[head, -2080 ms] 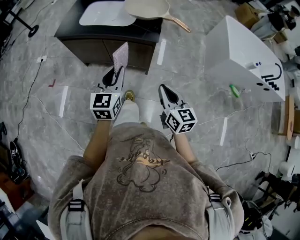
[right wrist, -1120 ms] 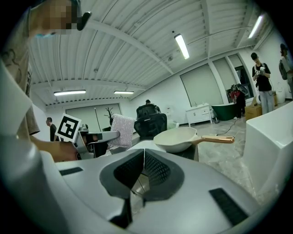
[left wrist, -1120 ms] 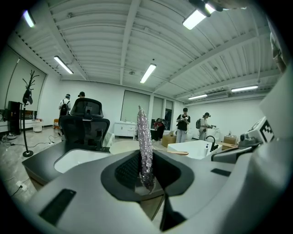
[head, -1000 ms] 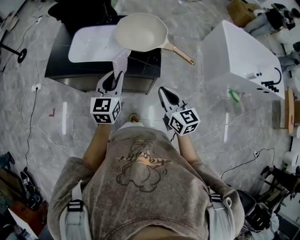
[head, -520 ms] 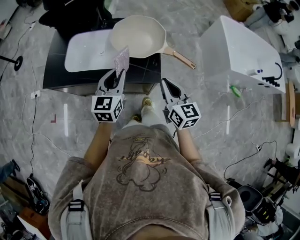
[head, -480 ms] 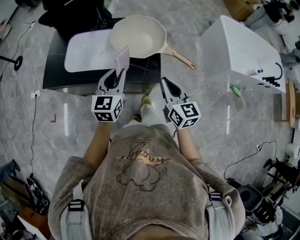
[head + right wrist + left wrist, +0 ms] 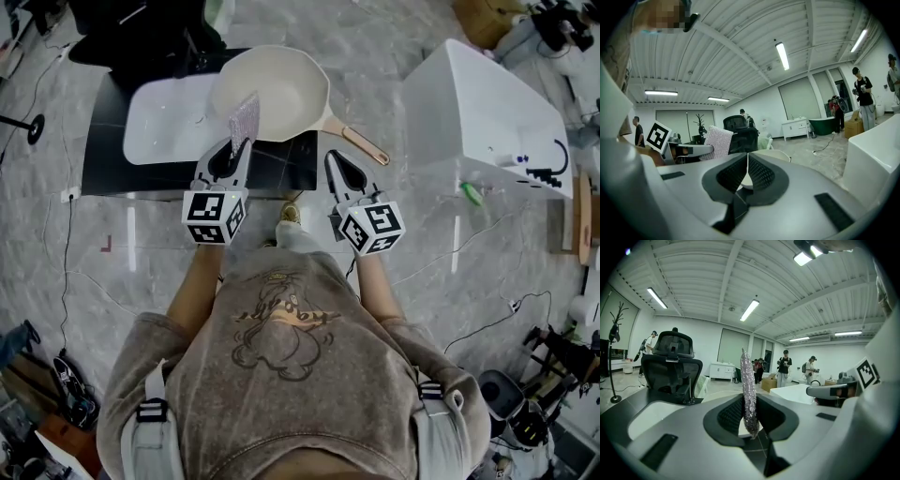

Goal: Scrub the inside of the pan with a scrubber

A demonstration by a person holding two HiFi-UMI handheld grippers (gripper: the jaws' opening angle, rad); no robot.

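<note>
The work appears to be at the approach, with scrubbing not yet begun. Nearest the person, the left gripper (image 7: 228, 161) is clamped on a glittery silver scrubber (image 7: 244, 117), which stands upright on edge between its jaws and sticks out well past them; the right gripper (image 7: 336, 167) is closed and empty, its jaws meeting with nothing between them. Both are held roughly level in front of the black table (image 7: 94, 169); in the head view the scrubber overlaps the near rim of the pan (image 7: 281, 84), though it seems to hang above it rather than touch.

The next move likely calls for lowering the scrubber into the bowl and pressing its flat face to the bottom; the free gripper could steady the handle (image 7: 354, 145).

The pan is cream, deep and rounded; it sits on the table partly over a white tray (image 7: 155, 122); its pinkish handle juts toward the right gripper past the table edge; the inside looks pale and unmarked from here.
</note>
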